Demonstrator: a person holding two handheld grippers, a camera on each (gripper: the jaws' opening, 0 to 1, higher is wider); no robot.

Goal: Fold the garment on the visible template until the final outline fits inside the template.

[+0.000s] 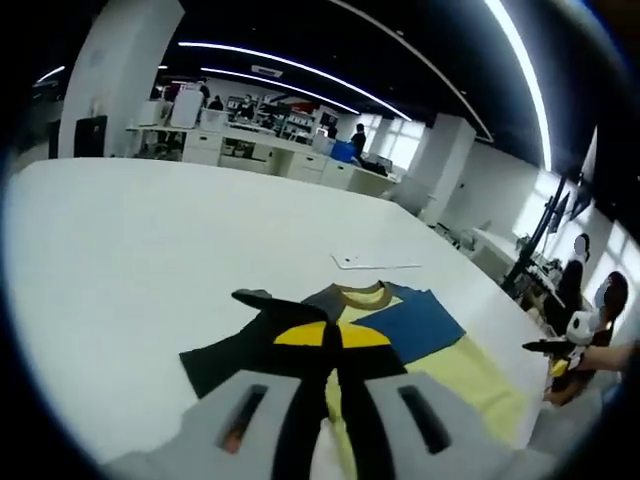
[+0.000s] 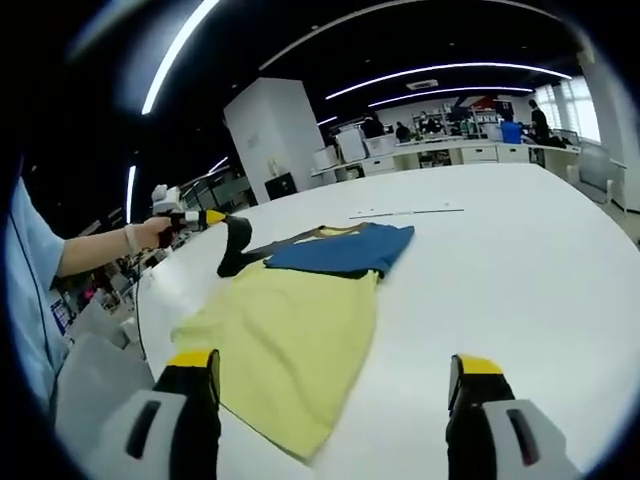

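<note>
My right gripper (image 2: 335, 400) hangs with its jaws spread wide over bare table; my left gripper (image 2: 205, 217) is pinched on the black sleeve of the yellow, blue and black cotton T-shirt (image 2: 300, 310), lifting it. The shirt lies mostly flat on the broad white table (image 2: 520, 260), so I judge the folding barely begun (the sleeves, then the body, remain). Beyond it lies a thin taped outline (image 2: 405, 212), probably the template. Farther off are office desks (image 1: 270, 150) under ceiling light strips (image 1: 270, 70).
</note>
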